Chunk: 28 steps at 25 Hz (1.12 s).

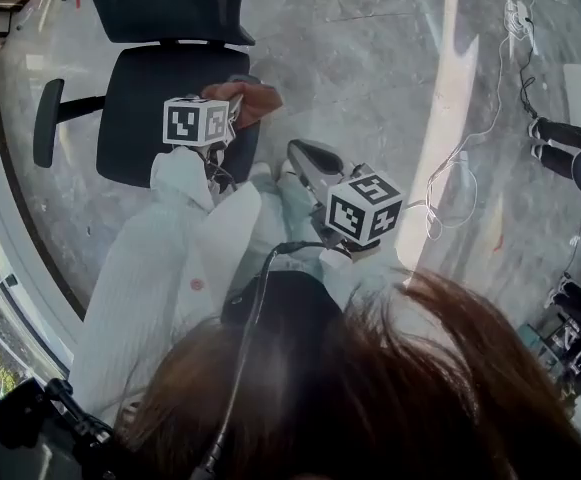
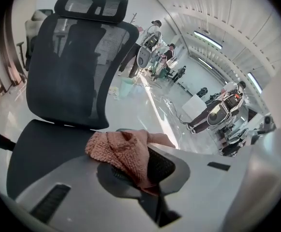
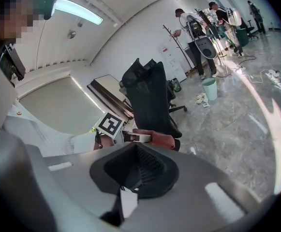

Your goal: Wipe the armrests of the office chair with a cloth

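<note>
- Head view: a person in white sleeves [image 1: 160,268] stands at a black office chair [image 1: 175,108]. The left gripper [image 1: 230,110] holds a pink cloth [image 1: 253,98] over the seat's edge, on the side nearer the right gripper [image 1: 305,156].
- Only this view shows the far armrest [image 1: 47,121], which stands bare and well apart from the cloth. No view settles whether the cloth touches the near armrest.
- Left gripper view: the jaws pinch the bunched cloth, with the mesh backrest [image 2: 77,66] and headrest [image 2: 92,5] rising behind.
- Right gripper view: its jaws are pressed together with nothing between them. Beyond them are the left gripper's marker cube [image 3: 109,124] and the cloth.
- Open floor [image 1: 370,58] lies to the right of the chair. Cables [image 1: 470,138] trail further out, and a curved wall edge [image 1: 10,218] runs close along the chair's left.
- The floor is glossy grey marble. Strip lights [image 3: 77,11], a pale bin [image 3: 209,88] and people [image 3: 186,28] standing among equipment fill the hall.
</note>
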### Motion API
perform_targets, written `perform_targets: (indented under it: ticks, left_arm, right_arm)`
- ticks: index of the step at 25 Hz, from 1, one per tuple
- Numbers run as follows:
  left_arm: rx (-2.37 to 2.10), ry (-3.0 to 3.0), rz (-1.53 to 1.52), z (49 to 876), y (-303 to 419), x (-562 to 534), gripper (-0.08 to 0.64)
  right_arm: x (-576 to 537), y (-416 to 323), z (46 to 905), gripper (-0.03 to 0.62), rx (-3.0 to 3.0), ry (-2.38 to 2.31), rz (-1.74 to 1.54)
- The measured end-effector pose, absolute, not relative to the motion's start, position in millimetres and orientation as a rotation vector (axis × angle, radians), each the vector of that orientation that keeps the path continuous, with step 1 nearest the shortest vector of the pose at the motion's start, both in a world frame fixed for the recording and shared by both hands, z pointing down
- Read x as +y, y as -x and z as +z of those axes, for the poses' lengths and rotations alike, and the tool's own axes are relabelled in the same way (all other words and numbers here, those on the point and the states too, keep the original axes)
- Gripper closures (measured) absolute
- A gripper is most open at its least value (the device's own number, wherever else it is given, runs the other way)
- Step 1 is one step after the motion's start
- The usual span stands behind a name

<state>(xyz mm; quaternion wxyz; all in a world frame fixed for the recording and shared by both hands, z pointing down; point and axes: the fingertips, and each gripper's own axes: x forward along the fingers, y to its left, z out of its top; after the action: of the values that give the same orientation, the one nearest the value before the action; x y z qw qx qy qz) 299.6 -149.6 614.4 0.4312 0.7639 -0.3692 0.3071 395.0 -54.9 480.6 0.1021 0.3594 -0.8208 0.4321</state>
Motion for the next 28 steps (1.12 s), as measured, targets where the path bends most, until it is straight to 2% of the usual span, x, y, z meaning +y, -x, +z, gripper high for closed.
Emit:
perform_targets:
  ticks: [10, 28]
  left_arm:
    - [-0.957, -1.928, 0.801, 620, -302, -178, 0.525]
    - [-1.038, -1.825, 0.647, 583, -260, 11, 0.525]
  right_arm:
    - [-51, -400, 484, 0.591, -2.405, -1.093, 1.281]
    - [-11, -360, 454, 0.591, -2.514, -0.926, 1.195]
